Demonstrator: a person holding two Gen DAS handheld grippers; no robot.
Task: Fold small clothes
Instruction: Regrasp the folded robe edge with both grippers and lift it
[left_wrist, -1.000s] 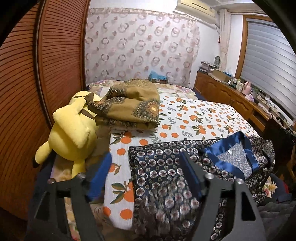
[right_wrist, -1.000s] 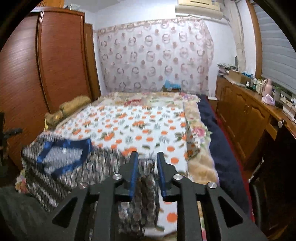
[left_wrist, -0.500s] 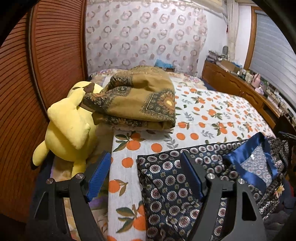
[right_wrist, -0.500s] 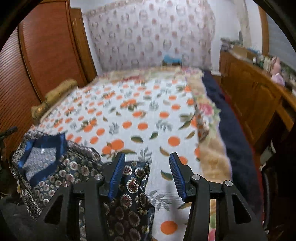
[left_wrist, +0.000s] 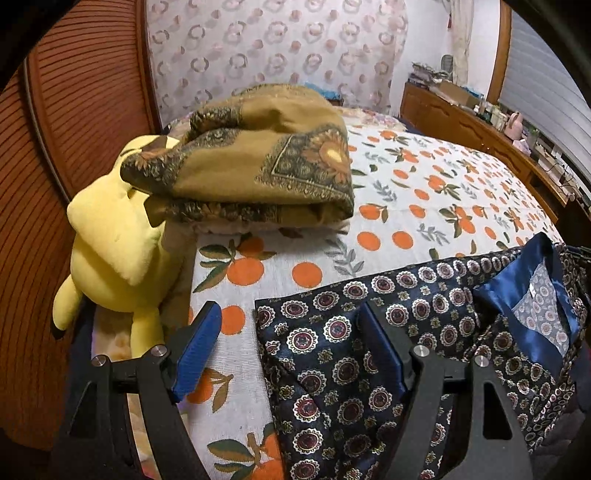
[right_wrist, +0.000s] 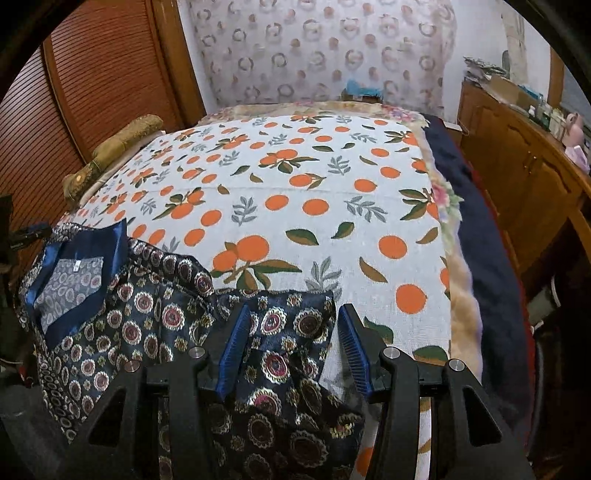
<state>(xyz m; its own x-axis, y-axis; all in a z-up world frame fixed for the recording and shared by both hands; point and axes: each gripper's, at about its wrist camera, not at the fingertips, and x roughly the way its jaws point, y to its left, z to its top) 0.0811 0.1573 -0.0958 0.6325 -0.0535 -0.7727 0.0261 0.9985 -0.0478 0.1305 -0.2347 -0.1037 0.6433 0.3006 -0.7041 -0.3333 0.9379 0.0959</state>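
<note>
The navy patterned garment (left_wrist: 369, 350) lies spread across the near end of the bed (right_wrist: 314, 206), its blue satin neckline (left_wrist: 532, 295) toward the middle and one sleeve end toward each of my tools. A second ago my right hand-held gripper (right_wrist: 291, 343) was pinched on the cloth at its end; now its jaws stand apart, with the sleeve (right_wrist: 288, 332) lying slack on the orange-print cover between them. So I have let that side go. My left hand-held gripper (left_wrist: 291, 347) is wide open as it was, but it has come lower and farther forward over the garment's other edge: one pad (left_wrist: 195, 347) sits over bare cover, the other over the patterned fabric, with the corner of the cloth between.

I read this as the laying-out step finished and the folding proper about to start. The cloth looks thin and slippery, so I expect a pinch to need a good bite on the edge or it will slide out.

Beyond the garment, a folded olive blanket (left_wrist: 258, 162) and a yellow plush toy (left_wrist: 110, 240) sit at the bed's left side, well apart from my working area.
</note>
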